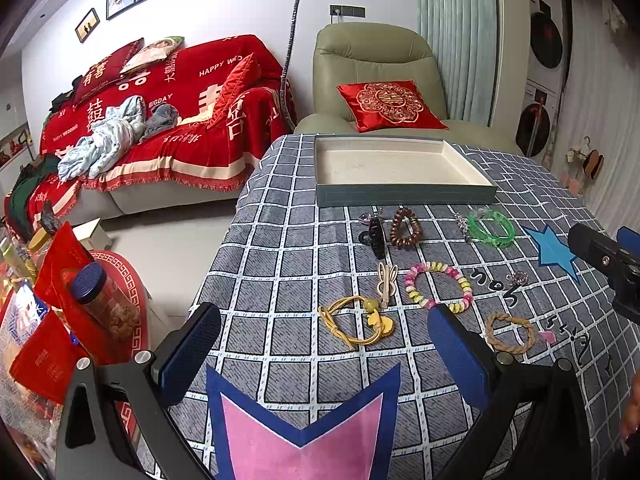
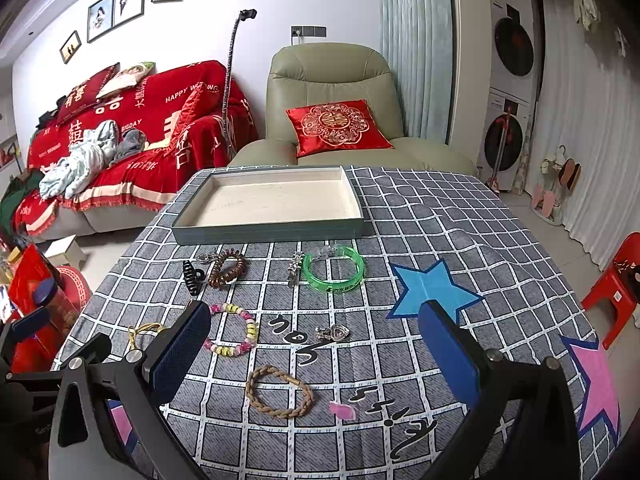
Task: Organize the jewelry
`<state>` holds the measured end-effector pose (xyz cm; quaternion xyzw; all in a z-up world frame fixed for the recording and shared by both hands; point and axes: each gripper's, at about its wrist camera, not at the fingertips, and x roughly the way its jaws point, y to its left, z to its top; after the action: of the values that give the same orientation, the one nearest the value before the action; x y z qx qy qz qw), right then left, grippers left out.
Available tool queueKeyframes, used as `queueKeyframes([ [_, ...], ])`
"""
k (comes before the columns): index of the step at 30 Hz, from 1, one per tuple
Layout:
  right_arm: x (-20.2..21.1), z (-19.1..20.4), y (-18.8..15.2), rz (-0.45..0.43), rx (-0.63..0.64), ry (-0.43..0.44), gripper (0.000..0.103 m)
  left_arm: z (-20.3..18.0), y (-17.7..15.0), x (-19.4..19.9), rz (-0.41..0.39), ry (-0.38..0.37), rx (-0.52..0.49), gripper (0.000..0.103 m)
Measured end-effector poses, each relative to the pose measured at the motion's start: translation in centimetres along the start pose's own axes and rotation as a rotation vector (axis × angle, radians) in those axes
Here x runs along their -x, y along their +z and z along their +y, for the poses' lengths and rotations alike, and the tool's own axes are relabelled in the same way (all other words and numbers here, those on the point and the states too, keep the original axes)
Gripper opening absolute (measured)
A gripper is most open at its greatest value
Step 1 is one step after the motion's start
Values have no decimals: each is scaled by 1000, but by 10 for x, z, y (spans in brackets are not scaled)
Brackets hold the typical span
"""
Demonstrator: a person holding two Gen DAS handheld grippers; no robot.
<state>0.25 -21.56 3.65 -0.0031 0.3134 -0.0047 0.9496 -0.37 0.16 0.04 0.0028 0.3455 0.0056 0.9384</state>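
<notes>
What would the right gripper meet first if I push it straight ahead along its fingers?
Probably the braided tan rope bracelet, lying on the checked tablecloth between the open fingers of the right gripper. Beyond it sits a small silver charm. Depth is uncertain.

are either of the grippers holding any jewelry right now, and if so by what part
Nothing is held. The left hand-held gripper and the right hand-held gripper are both open and empty above the tablecloth; the jewelry lies loose before the tray.
</notes>
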Motion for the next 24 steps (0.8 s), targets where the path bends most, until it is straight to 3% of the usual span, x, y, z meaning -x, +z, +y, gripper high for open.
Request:
queueKeyframes([
  [24,-2,5,-6,10,-10,-1,103,1,-6,-4,18,-1,-2,103],
])
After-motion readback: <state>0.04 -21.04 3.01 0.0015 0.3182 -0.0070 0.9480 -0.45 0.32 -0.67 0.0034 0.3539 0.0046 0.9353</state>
